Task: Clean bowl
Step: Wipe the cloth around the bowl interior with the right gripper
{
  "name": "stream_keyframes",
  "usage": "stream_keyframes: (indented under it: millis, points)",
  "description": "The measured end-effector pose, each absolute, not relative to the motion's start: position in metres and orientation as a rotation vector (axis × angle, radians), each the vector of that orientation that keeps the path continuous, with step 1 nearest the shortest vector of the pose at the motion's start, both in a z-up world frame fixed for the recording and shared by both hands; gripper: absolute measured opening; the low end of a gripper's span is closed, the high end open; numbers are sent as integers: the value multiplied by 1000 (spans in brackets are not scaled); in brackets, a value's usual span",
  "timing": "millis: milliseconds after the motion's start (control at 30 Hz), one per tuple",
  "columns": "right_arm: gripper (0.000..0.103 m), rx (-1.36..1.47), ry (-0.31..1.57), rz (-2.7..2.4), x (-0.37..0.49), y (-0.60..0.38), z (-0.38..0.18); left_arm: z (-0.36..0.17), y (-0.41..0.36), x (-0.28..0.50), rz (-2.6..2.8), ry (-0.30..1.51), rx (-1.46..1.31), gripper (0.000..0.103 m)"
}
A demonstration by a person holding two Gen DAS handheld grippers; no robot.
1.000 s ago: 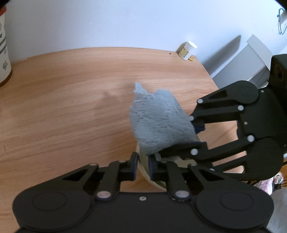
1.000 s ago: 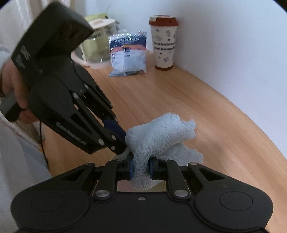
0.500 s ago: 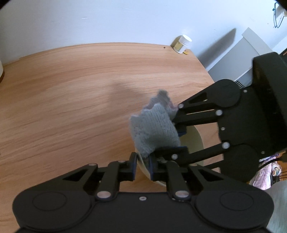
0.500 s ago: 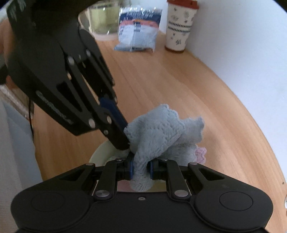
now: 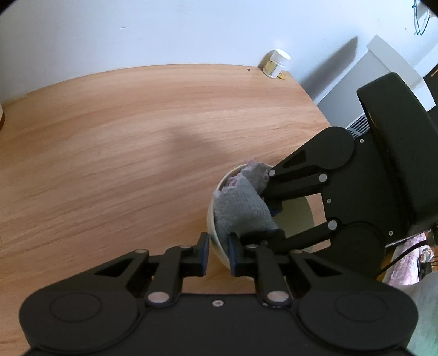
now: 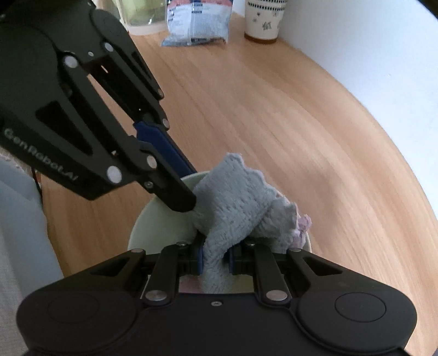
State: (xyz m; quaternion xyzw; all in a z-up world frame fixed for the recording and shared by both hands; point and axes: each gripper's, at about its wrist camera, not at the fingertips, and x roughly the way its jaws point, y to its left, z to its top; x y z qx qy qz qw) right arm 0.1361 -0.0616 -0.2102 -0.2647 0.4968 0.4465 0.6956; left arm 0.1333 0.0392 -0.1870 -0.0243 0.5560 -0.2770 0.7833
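A pale cream bowl [image 5: 297, 216] stands on the wooden table [image 5: 109, 153], near its right edge. My left gripper [image 5: 219, 254] is shut on the bowl's near rim, one pad inside the wall and one outside. A grey-blue cloth [image 5: 241, 208] is bunched inside the bowl against its left wall. My right gripper [image 5: 269, 220] reaches in from the right. In the right wrist view that right gripper [image 6: 215, 260] is shut on the cloth [image 6: 232, 202] and points steeply down over the bowl [image 6: 153, 227]. The left gripper [image 6: 189, 189] comes in from the upper left onto the rim.
A small white bottle [image 5: 276, 63] stands at the table's far corner by the wall. A white radiator [image 5: 383, 90] lies beyond the right edge. A paper cup [image 6: 264, 19], a plastic packet [image 6: 198, 22] and a clear jug [image 6: 142, 16] stand at the far end.
My right gripper has come down with the cloth, from above the bowl to inside it. The cloth is now pushed against the bowl's wall. The left gripper has kept its hold on the rim.
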Motion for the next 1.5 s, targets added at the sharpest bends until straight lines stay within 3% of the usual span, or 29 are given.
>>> stream_keyframes:
  millis: [267, 467, 700, 1167, 1500]
  points:
    - [17, -644, 1158, 978, 135, -64, -205, -186, 35, 132, -596, 1193, -33, 14]
    - [17, -534, 1033, 882, 137, -81, -173, -185, 34, 130, -601, 1187, -37, 14]
    - [17, -562, 999, 851, 132, -71, -186, -183, 30, 131, -613, 1190, -6, 16]
    - [17, -564, 1123, 847, 140, -57, -209, -181, 25, 135, -571, 1197, -17, 13]
    - [17, -680, 1116, 779, 130, -66, -170, -181, 19, 136, -563, 1198, -1, 14]
